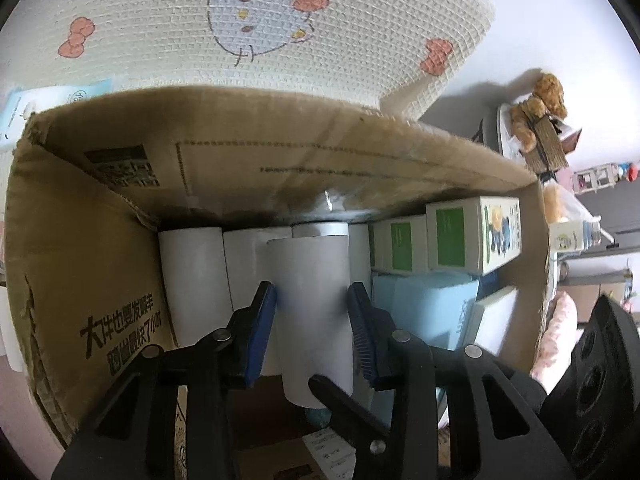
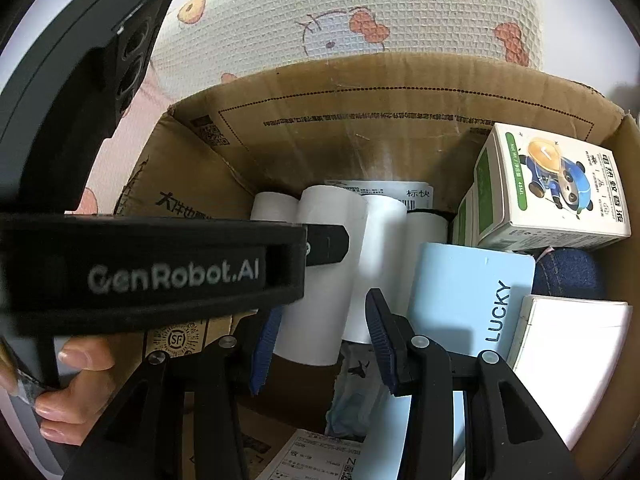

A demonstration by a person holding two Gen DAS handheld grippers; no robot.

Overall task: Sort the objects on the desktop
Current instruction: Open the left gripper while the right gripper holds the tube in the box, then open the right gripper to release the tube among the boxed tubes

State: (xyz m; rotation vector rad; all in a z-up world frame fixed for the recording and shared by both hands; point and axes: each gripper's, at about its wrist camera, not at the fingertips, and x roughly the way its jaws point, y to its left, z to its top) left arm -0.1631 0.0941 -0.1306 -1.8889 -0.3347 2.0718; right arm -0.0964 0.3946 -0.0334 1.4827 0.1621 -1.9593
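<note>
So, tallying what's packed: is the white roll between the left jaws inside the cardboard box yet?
Inside. The roll sits below the box rim, beside other white rolls.

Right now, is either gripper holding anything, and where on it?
The left gripper grips a white paper roll by the sides of its middle, above the cardboard box. The right gripper holds nothing.

Both views sit on the grippers themselves and look steeply down, from close range, into the same open cardboard box [image 1: 280, 152]. The left wrist camera faces the box's far wall along its own gripper [image 1: 312, 332], with white paper rolls [image 1: 192, 276] just ahead. The right wrist camera looks in from beside it (the left gripper's black body [image 2: 152, 272] crosses its foreground). Both share the rolls, the green-and-white cartons [image 2: 552, 188] and the patterned mat [image 1: 160, 32] behind.
</note>
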